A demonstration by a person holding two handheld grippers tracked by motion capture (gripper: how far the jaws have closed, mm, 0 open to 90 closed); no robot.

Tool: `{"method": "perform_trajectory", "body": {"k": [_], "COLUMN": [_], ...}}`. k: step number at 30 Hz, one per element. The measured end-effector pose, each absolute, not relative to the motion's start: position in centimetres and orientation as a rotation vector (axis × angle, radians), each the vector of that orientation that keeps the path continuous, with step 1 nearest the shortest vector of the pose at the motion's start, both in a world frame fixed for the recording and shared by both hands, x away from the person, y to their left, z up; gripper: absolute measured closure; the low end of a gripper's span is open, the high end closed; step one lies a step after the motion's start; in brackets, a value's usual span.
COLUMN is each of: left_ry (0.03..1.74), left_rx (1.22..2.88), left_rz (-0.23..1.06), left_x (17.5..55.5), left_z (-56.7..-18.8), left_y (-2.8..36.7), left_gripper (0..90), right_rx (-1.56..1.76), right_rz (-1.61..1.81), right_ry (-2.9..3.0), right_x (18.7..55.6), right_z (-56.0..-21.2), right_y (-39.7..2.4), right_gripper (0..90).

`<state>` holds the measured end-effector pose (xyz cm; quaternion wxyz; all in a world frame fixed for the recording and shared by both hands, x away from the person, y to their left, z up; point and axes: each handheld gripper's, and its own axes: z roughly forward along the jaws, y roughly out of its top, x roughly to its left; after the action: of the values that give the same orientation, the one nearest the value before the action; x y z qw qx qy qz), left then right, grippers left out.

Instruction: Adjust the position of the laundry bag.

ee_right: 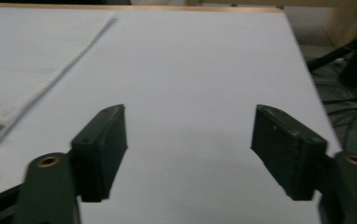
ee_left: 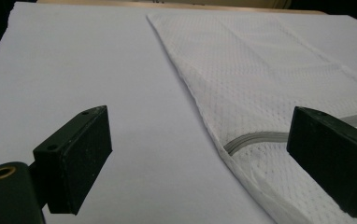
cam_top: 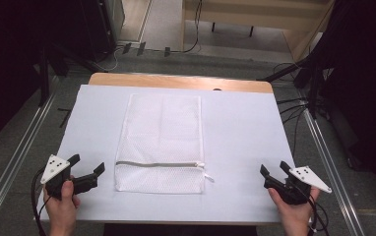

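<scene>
A white mesh laundry bag [cam_top: 160, 142] lies flat in the middle of the white table cover [cam_top: 240, 128], its grey zipper [cam_top: 159, 164] running across near the front end and closed, with the pull tab [cam_top: 207, 175] at the right. My left gripper [cam_top: 88, 164] is held open at the front left, just left of the bag's zipper end. In the left gripper view the bag [ee_left: 270, 79] and zipper [ee_left: 256, 139] lie between and beyond the jaws. My right gripper [cam_top: 275, 169] stands open at the front right, well apart from the bag [ee_right: 22, 56], nothing between its fingers.
The wooden table edge [cam_top: 176, 81] shows at the back beyond the cover. Metal rails [cam_top: 14, 162] run along both sides on the floor, with cables [cam_top: 294, 105] at the right and dark stands around.
</scene>
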<state>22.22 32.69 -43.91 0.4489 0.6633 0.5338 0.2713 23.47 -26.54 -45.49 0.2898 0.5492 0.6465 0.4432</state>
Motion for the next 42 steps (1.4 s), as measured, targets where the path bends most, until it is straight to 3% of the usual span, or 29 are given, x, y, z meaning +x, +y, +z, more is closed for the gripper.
{"method": "perform_trajectory", "body": {"k": [4,5,7,17,27,42], "left_ry": [1.326,1.326,1.326,1.338,1.339,1.327], "left_rx": [1.622,1.623,1.621,1.604,1.614,1.625], "left_rz": [0.663,0.663,0.673,0.639,0.624,0.615], "left_x": [21.9,21.8,21.8,22.2,22.5,22.5], "left_z": [-43.9,-43.8,-43.8,-43.8,-43.8,-43.8], "left_y": [33.0,33.1,33.2,33.6,33.6,33.3], "left_gripper": [7.7,7.7,7.7,7.7,8.4,8.4], "right_rx": [1.431,1.440,1.446,1.432,1.616,1.716], "right_rz": [1.279,1.341,1.331,1.226,1.142,1.051], "right_ry": [1.822,1.868,1.879,2.017,2.234,2.357], "right_x": [23.9,24.3,24.6,29.7,34.8,34.0], "right_z": [-45.5,-45.3,-45.1,-43.7,-44.8,-45.5], "right_y": [-25.2,-24.3,-23.7,-16.7,-11.3,-9.7], "right_gripper": [43.3,52.8,57.3,67.9,63.8,64.7]}}
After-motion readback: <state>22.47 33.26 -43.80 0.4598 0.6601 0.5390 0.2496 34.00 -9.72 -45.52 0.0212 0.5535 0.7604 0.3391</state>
